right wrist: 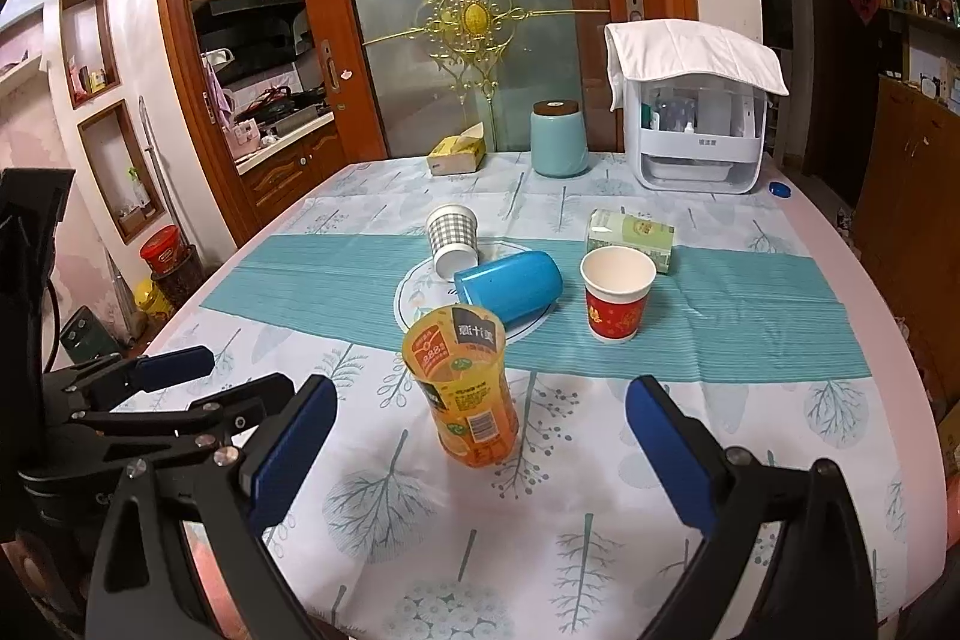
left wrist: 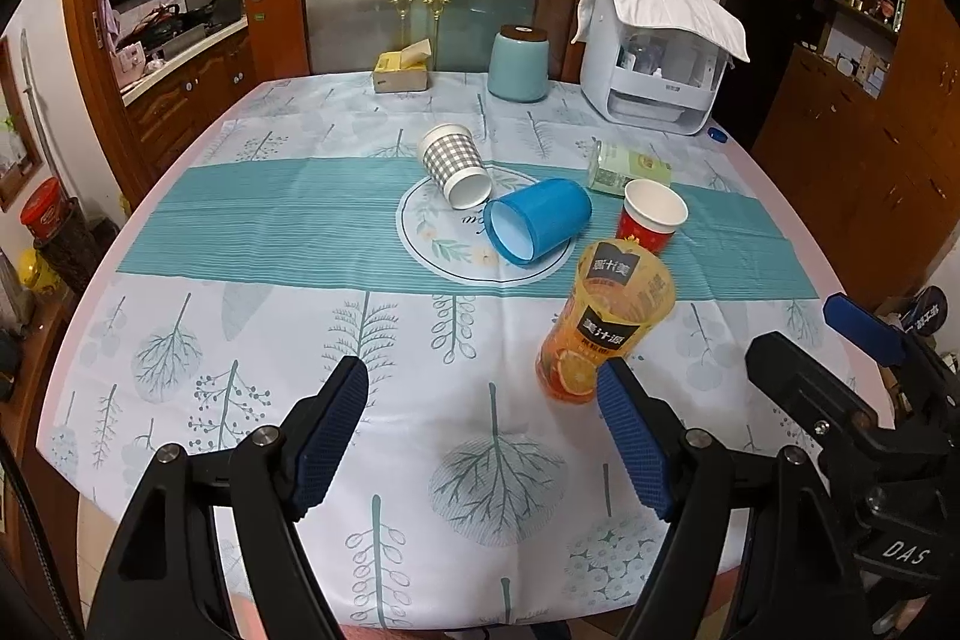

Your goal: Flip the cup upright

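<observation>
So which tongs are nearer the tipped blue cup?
Probably left. The blue cup lies ahead and slightly right of the left tongs. From the right tongs it lies ahead, beyond the upright orange cup.

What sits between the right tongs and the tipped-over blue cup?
The upright orange juice cup stands between the right tongs and the blue cup, which lies on its side; the right wrist view shows this.

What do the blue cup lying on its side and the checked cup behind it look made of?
Blue cup: likely plastic, with a smooth, evenly coloured wall and thick rim. Checked cup: probably paper, with a printed grey check, matte white inside and a thin rolled rim.
</observation>
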{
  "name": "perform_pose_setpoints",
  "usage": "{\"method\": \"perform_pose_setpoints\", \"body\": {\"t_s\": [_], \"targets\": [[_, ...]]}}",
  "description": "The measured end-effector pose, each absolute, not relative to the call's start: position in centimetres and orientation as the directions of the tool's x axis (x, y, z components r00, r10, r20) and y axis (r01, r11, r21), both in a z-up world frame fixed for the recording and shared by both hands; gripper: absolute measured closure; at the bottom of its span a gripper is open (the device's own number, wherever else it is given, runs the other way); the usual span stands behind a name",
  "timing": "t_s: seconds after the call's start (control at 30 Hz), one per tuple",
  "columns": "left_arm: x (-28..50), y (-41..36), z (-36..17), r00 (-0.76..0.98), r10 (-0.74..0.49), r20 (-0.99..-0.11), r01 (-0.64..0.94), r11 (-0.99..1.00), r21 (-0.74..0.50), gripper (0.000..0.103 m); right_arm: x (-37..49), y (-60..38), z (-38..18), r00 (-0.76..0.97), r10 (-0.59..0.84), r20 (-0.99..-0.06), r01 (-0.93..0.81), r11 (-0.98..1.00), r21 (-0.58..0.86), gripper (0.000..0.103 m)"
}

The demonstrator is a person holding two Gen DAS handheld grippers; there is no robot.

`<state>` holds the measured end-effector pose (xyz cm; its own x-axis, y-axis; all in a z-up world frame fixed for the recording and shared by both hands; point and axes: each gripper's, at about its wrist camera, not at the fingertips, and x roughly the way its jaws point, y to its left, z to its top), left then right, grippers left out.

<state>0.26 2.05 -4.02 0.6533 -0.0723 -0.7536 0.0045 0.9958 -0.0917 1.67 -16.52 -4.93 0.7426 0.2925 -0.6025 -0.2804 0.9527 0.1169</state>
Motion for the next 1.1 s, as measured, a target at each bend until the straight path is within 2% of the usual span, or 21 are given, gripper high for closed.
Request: {"method": "perform_pose_setpoints", "body": {"t_s": [0.57, 1.1], "targets": [[0.26, 1.72, -3.75, 0.660, -0.068, -0.748, 0.000, 0.996, -0.090, 0.025, 2.03, -16.57, -5.06, 0.741, 0.295, -0.604, -0.275, 0.953, 0.129, 0.005], [0.87, 1.83, -3.25, 0.668, -0.047, -0.743, -0.023, 0.996, -0.083, 0.019, 2.33, -16.65, -5.26, 0.734, 0.287, -0.616, -0.258, 0.956, 0.139, 0.005]]}}
